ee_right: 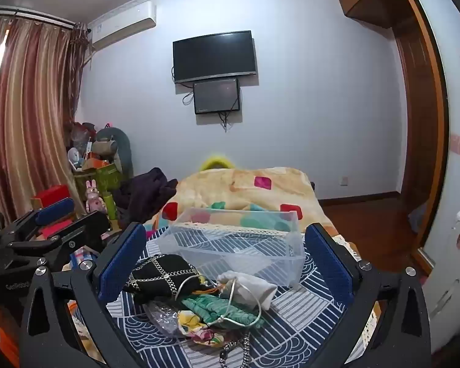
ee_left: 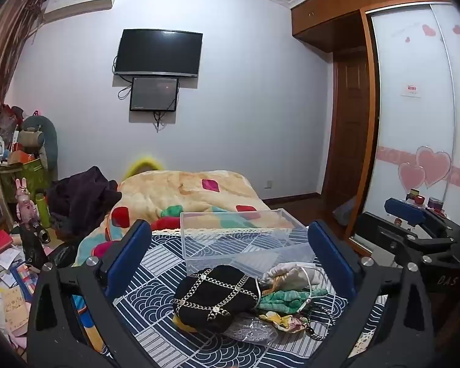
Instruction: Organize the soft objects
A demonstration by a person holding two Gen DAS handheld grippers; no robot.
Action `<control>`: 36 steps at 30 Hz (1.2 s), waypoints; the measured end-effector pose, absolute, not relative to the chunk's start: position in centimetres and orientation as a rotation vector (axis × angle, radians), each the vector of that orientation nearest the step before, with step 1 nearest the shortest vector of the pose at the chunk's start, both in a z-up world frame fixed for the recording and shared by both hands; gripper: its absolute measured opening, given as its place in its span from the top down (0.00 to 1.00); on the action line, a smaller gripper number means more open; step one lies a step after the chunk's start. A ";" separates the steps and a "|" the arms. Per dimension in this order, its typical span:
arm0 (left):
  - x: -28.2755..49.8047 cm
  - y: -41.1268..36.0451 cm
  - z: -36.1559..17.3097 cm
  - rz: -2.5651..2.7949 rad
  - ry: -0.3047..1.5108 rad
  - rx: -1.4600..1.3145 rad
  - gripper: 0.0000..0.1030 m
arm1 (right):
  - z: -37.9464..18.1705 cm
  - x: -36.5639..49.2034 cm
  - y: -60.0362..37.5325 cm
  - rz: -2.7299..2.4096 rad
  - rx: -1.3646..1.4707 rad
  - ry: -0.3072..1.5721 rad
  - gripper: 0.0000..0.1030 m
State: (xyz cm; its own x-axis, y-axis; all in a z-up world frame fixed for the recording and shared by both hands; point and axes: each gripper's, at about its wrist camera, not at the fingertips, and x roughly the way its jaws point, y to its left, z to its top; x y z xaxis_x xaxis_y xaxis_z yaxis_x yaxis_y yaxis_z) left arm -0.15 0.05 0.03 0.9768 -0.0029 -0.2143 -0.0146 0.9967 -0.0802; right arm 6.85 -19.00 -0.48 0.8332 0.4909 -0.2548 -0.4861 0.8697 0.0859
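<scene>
A pile of soft items lies on a blue-and-white patterned cloth [ee_left: 156,300]: a black pouch with gold chain pattern [ee_left: 214,297], a white drawstring bag [ee_left: 291,274], a green cloth [ee_left: 288,300] and a floral piece [ee_left: 279,320]. Behind them stands a clear empty plastic box [ee_left: 245,239]. My left gripper [ee_left: 230,263] is open above the pile, holding nothing. In the right wrist view my right gripper [ee_right: 227,263] is open over the same pile: black pouch [ee_right: 162,276], white bag [ee_right: 251,288], green cloth [ee_right: 217,308], clear box [ee_right: 239,242].
A patterned quilt [ee_left: 184,193] covers the bed behind the box. Dark clothes [ee_left: 79,199] and cluttered shelves with toys [ee_left: 24,184] are at the left. A wardrobe with sliding doors [ee_left: 414,122] is at the right. A TV [ee_left: 158,52] hangs on the far wall.
</scene>
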 end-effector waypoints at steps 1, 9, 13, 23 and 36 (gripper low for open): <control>-0.1 0.0 0.0 0.003 0.221 -0.078 0.00 | -0.5 6.8 -19.0 0.517 0.022 0.271 0.00; 0.1 0.0 0.3 -0.014 0.232 -0.085 0.00 | -0.3 6.6 -19.2 0.518 0.024 0.267 0.00; 0.0 -0.4 0.2 -0.013 0.229 -0.085 0.00 | -0.5 6.7 -19.0 0.517 0.026 0.269 0.00; -0.4 -0.4 0.7 -0.007 0.219 -0.084 0.00 | 0.0 6.7 -19.5 0.515 0.032 0.269 0.00; -0.5 -0.1 0.6 -0.013 0.216 -0.091 0.00 | 0.0 6.4 -19.5 0.518 0.031 0.261 0.00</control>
State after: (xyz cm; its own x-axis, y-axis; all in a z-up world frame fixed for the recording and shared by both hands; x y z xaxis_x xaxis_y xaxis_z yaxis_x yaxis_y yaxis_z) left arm -0.46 -0.14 0.56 0.9766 -0.0222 -0.2137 0.0026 0.9958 -0.0917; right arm 6.40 -19.48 -0.03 0.8364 0.4932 -0.2389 -0.4853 0.8692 0.0954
